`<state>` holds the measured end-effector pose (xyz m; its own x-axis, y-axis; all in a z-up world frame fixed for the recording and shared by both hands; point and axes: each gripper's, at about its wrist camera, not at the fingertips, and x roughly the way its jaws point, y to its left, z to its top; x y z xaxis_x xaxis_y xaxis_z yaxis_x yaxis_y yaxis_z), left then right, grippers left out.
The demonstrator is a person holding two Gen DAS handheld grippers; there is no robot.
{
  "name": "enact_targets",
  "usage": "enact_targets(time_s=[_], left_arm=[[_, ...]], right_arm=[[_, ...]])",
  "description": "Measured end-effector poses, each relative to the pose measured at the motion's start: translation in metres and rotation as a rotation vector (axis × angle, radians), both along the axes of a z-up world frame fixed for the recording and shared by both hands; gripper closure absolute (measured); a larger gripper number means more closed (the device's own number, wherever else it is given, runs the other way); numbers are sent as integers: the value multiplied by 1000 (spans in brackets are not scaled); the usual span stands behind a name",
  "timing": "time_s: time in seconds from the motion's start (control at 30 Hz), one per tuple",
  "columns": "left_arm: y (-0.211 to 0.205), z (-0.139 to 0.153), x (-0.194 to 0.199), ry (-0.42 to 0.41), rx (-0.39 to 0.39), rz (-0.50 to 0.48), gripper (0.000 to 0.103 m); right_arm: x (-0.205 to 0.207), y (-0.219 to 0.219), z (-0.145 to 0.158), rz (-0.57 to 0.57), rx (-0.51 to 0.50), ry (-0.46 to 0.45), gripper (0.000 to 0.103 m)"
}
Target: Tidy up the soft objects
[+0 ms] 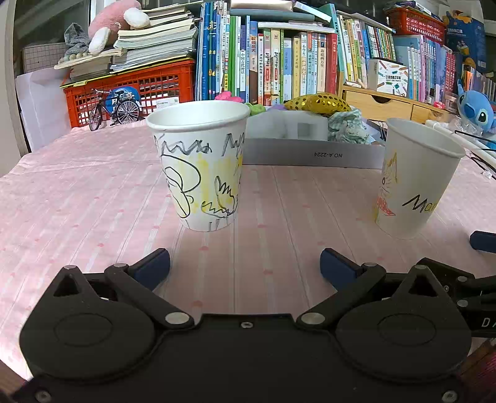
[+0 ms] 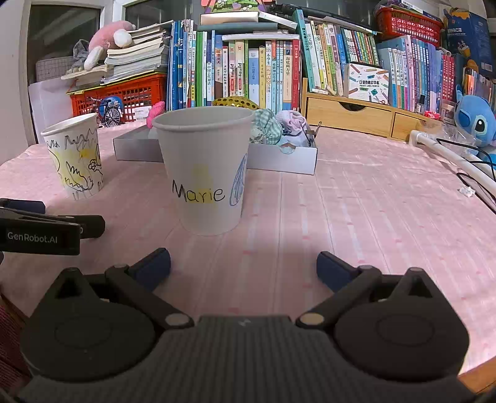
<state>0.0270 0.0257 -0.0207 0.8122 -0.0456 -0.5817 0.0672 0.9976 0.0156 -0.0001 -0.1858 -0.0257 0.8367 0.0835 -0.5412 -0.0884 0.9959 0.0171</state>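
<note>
Two white paper cups stand upright on the pink tablecloth. One with yellow and black drawings (image 1: 198, 164) is just ahead of my left gripper (image 1: 245, 266), which is open and empty. It also shows at the left in the right wrist view (image 2: 76, 156). The cup marked "Marie" (image 2: 206, 170) stands just ahead of my right gripper (image 2: 243, 268), also open and empty; it shows at the right in the left wrist view (image 1: 415, 176). Behind them a shallow grey box (image 1: 310, 155) holds soft things: a yellow sequin piece (image 1: 316, 102), a green checked cloth (image 2: 266, 127) and a pale purple cloth (image 2: 293, 122).
Books, an orange crate (image 1: 148, 86), a model bicycle (image 1: 114, 110) and a wooden drawer unit (image 2: 356, 114) line the back. A blue plush (image 2: 474, 119) and cables (image 2: 474, 183) lie at the right. A pink plush (image 1: 114, 21) sits on stacked books. My left gripper's side (image 2: 37, 232) shows in the right wrist view.
</note>
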Motion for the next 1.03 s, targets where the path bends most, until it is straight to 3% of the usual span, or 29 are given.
enact_targets(time_s=[1.03], left_arm=[[0, 0, 0, -9, 1, -5, 0]], right_arm=[[0, 0, 0, 0, 0, 0, 0]])
